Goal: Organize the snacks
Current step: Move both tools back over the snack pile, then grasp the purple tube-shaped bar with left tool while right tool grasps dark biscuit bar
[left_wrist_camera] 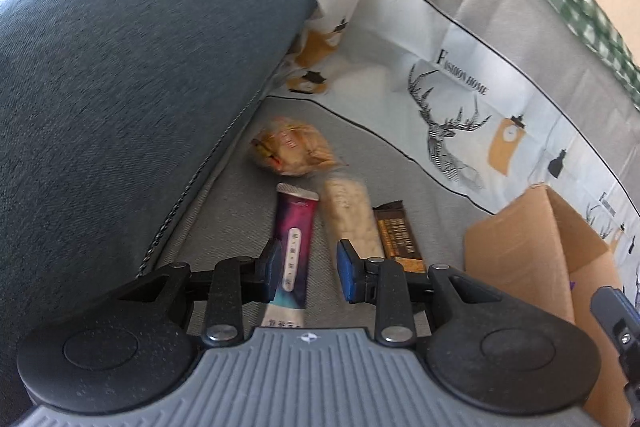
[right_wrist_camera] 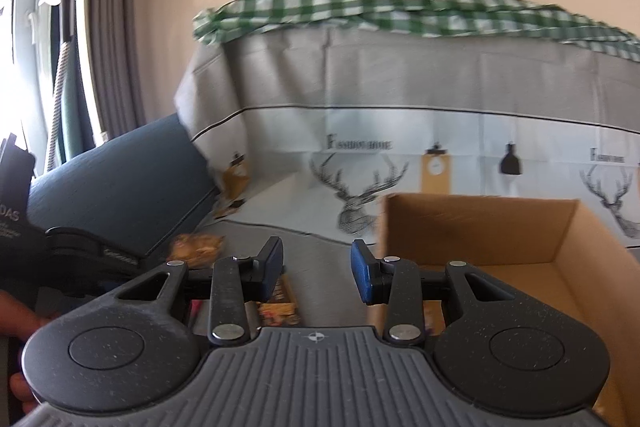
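While the left gripper (left_wrist_camera: 306, 269) hangs over the snack row with jaws narrow and empty, the main risk I judge is a sloppy pick: the purple tube packet (left_wrist_camera: 294, 247) lies partly under the left jaw, off-centre, and the pale cracker sleeve (left_wrist_camera: 352, 215) lies close at 1 o'clock, so closing could pinch an edge or drag a neighbour. The brown bar (left_wrist_camera: 396, 233) touches the sleeve; the bun packet (left_wrist_camera: 294, 151) sits at 12 o'clock, near the blue cushion (left_wrist_camera: 132, 75), which crowds approach from 9 o'clock. The right gripper (right_wrist_camera: 316, 269), jaws narrow, holds nothing. The cardboard box (right_wrist_camera: 480, 227) stands open at its 2 o'clock; its near wall could catch a low carry. All rest on the grey printed cloth (left_wrist_camera: 460, 95).
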Available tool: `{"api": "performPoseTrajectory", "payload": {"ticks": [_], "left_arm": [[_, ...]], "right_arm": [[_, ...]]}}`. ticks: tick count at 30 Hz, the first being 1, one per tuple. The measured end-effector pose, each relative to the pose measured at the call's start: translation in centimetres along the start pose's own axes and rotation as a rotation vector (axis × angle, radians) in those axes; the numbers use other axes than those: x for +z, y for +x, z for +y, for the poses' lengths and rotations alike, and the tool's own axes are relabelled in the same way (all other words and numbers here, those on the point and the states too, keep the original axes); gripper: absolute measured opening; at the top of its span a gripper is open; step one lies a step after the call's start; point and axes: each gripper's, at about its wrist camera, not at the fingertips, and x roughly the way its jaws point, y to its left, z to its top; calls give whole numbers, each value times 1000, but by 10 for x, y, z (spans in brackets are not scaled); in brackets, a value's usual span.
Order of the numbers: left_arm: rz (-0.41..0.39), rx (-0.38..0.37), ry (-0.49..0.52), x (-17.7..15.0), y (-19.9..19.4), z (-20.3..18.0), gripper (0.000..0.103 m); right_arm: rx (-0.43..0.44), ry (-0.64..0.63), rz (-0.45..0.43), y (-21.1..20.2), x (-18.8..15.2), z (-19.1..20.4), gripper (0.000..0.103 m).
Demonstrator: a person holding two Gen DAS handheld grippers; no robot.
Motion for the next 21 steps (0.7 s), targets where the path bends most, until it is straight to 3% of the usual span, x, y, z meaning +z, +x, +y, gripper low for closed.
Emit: {"api": "performPoseTrajectory", "payload": {"ticks": [7, 11, 16, 21], "left_arm": [[8, 22, -7, 1, 6, 3, 33], [8, 44, -31, 2, 11, 5, 33], [17, 60, -51, 3, 16, 5, 33], [20, 72, -38, 3, 18, 4, 33]], "right_arm": [[28, -12, 35, 24, -7, 26, 39], [-25, -65, 28, 32, -10, 44, 41], [-62, -77, 29, 45, -14, 60, 53], [-97, 6, 94, 81, -17, 60, 53]]}}
